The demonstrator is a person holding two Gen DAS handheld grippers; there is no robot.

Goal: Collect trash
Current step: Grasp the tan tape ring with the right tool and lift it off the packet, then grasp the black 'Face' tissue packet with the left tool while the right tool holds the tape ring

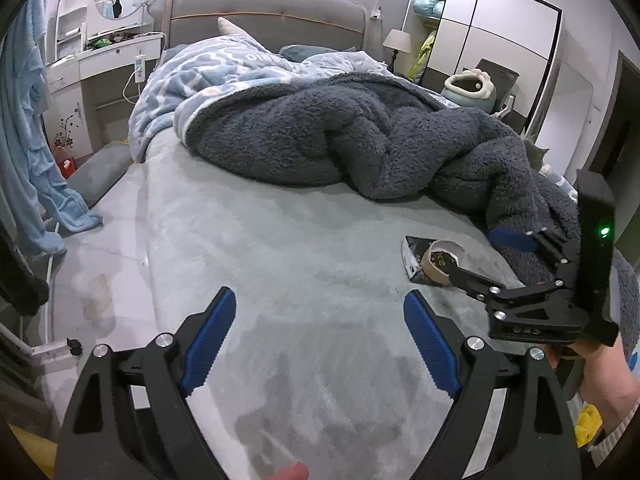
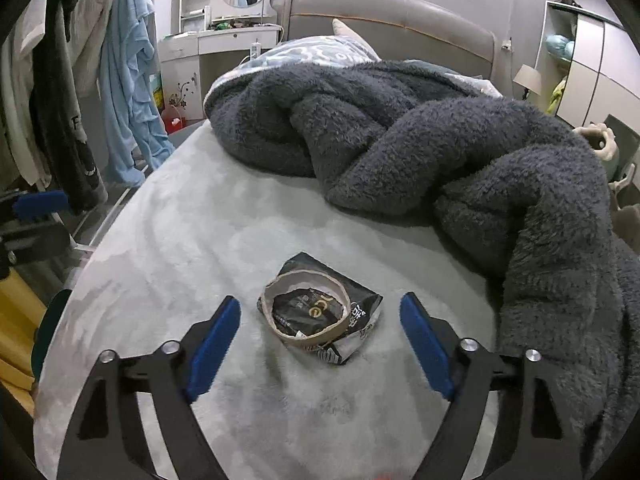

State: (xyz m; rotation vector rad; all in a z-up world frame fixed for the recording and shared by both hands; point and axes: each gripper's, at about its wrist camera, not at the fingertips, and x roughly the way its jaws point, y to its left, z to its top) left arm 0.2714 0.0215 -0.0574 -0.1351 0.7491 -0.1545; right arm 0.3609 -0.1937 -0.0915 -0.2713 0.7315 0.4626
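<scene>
Blue-padded black fingers of the right gripper (image 2: 320, 322) stand wide apart just above the pale grey-green plush bedspread (image 2: 180, 232), with nothing pressed between them. Between and just beyond the two pads lies the trash: a crumpled black snack packet with white and gold print (image 2: 360, 320), flat on the bedspread, and a beige, tape-like ring (image 2: 306, 306) resting on top of it. Neither pad touches the packet.

The left gripper (image 1: 320, 320) also has its jaws spread open and empty, hovering over a bare part of the same bedspread. In its view the packet (image 1: 414, 260) sits to the right, with the right gripper's fingers (image 1: 514, 238) reaching over it and a bare hand (image 1: 596, 376) holding that tool.

Beyond the packet, towards the padded grey headboard (image 2: 392, 20), a dark grey fleecy blanket (image 2: 440, 140) lies in a twisted heap; it runs down the bed's right side, near the packet but apart from it. A light-blue patterned quilt (image 1: 208, 76) is bunched behind the blanket.
</scene>
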